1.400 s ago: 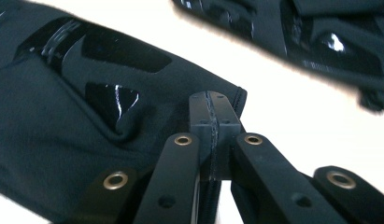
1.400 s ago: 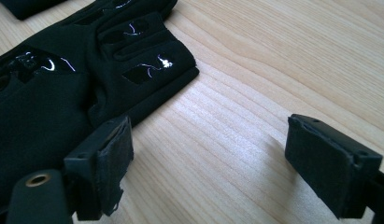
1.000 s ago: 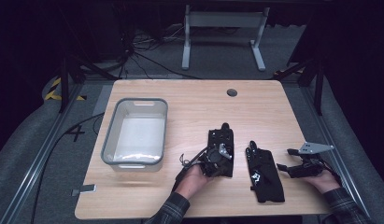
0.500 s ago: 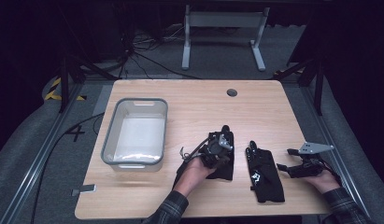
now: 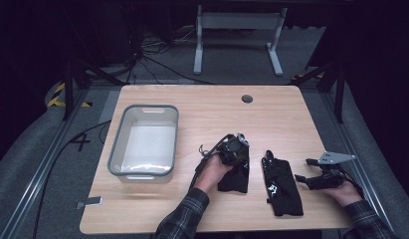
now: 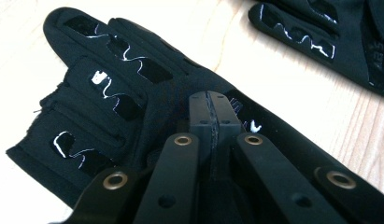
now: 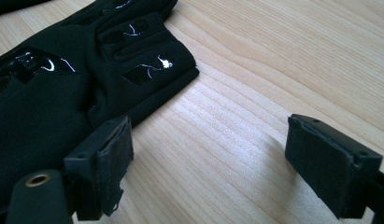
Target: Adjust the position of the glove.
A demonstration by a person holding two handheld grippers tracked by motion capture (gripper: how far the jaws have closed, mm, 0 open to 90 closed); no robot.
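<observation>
High view first: two black gloves lie on the wooden surface (image 5: 301,119), right of the grey bin (image 5: 143,175). The left gripper (image 5: 235,149) sits on the left glove (image 5: 235,178); the right glove (image 5: 281,183) lies flat just beside it, and the right gripper (image 5: 302,178) waits near that glove's outer edge.

Left gripper view: the jaws are pressed together, pinching a fold of the left glove (image 6: 133,93) at the back of the hand. The fabric bunches up under them, so it looks soft, light and floppy; I judge it will droop when lifted. Glossy panels with white squiggles run along the fingers, but nothing there reads as lettering.

Right gripper view: jaws spread wide over bare wood, the right glove (image 7: 54,79) just beside one of them, untouched. The cuff or palm looks like the best hold. No brand legible.
</observation>
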